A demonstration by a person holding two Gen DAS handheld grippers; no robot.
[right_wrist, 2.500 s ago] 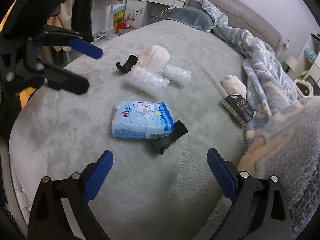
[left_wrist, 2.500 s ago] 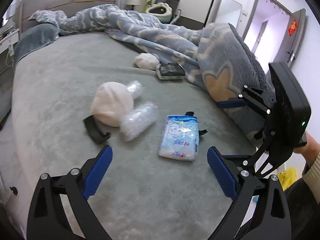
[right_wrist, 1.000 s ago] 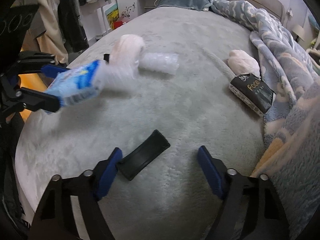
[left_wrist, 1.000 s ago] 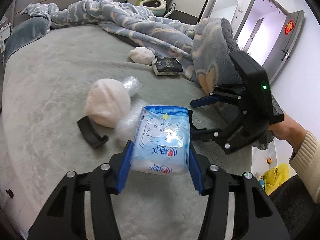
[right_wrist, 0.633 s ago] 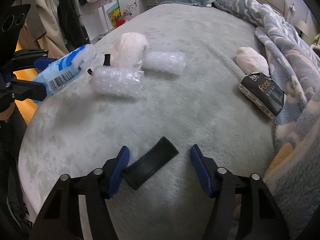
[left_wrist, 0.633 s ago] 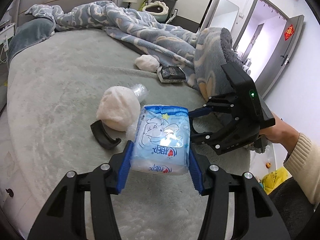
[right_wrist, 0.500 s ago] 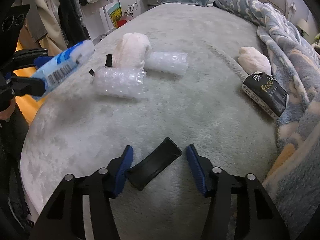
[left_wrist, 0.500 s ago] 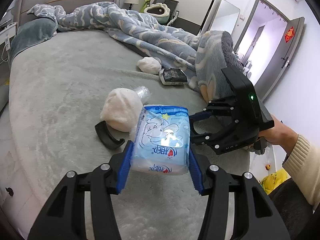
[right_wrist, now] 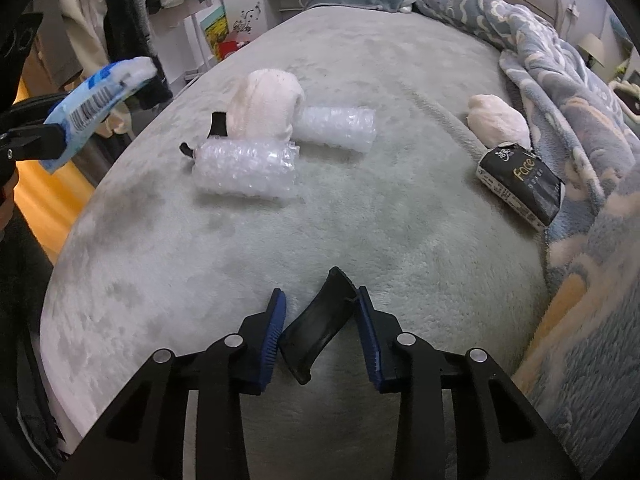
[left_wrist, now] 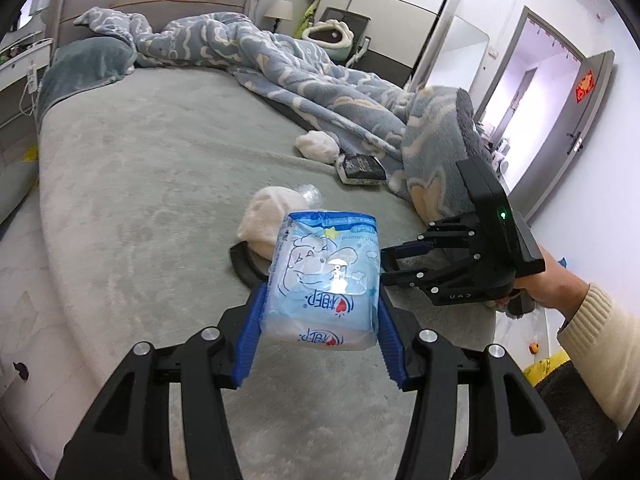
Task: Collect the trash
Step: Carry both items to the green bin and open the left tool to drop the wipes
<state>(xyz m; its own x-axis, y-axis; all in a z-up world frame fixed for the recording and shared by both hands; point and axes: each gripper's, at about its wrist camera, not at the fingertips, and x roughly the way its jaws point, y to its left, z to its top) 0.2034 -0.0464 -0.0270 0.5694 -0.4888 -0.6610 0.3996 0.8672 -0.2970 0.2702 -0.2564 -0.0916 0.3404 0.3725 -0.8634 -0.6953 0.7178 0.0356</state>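
Observation:
My left gripper (left_wrist: 320, 320) is shut on a light blue tissue pack (left_wrist: 324, 272) and holds it above the grey bed (left_wrist: 140, 200). The same pack (right_wrist: 100, 96) shows at the far left of the right wrist view. My right gripper (right_wrist: 320, 300) points down at the bed, shut on a black curved plastic piece (right_wrist: 316, 332) that lies slanted between its blue pads. In the left wrist view a hand holds the right gripper (left_wrist: 404, 264), to the right of the pack.
Two bubble-wrap rolls (right_wrist: 244, 168) (right_wrist: 336, 128) lie by a white cloth bundle (right_wrist: 266, 104) and a second black piece (right_wrist: 218, 124). A black tissue pack (right_wrist: 520, 180) and another white bundle (right_wrist: 498, 122) rest against the blue blanket (right_wrist: 560, 80).
The right jaws have closed from wide apart onto the black plastic piece. My left gripper has drawn back and up a little with the tissue pack.

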